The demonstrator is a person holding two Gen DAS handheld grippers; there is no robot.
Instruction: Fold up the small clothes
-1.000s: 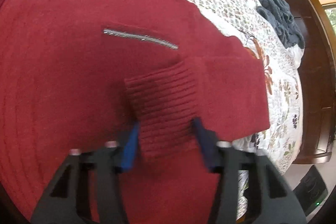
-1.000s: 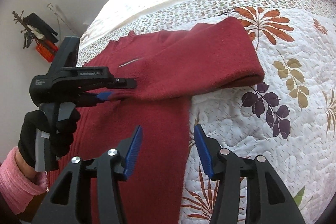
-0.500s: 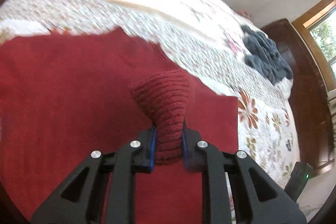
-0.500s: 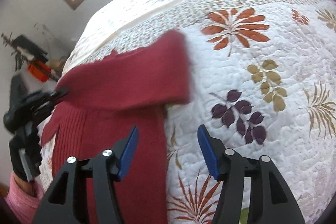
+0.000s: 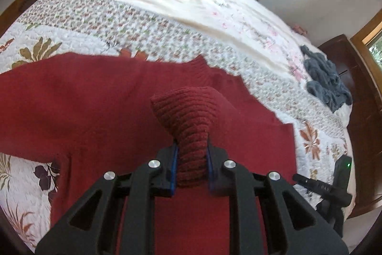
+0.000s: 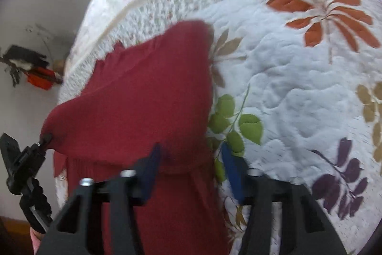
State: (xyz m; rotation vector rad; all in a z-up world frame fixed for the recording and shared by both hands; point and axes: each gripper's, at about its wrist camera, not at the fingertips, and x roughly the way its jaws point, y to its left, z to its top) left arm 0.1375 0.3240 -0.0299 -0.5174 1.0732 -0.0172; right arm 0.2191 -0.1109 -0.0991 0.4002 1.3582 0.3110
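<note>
A dark red knit sweater (image 5: 100, 106) lies spread on a floral quilt (image 5: 100, 23). My left gripper (image 5: 191, 157) is shut on the ribbed cuff (image 5: 188, 121) of one sleeve, which bunches up between the blue pads. In the right wrist view that sleeve (image 6: 143, 102) is lifted off the bed and stretched to the left, where the left gripper (image 6: 45, 138) pinches its end. My right gripper (image 6: 191, 159) is open, low over the sweater's right edge (image 6: 203, 183), with nothing between its fingers.
A grey-blue garment (image 5: 327, 80) lies crumpled at the far right of the bed. Dark wooden furniture (image 5: 358, 99) stands past the bed's right edge. A black device with a green light (image 5: 343, 169) sits near that edge. Bare quilt (image 6: 298, 87) spreads to the right of the sweater.
My left gripper closed on the cuff and lifted the sleeve, pulling it leftward across the sweater. My right gripper moved down closer to the sweater's edge, staying open.
</note>
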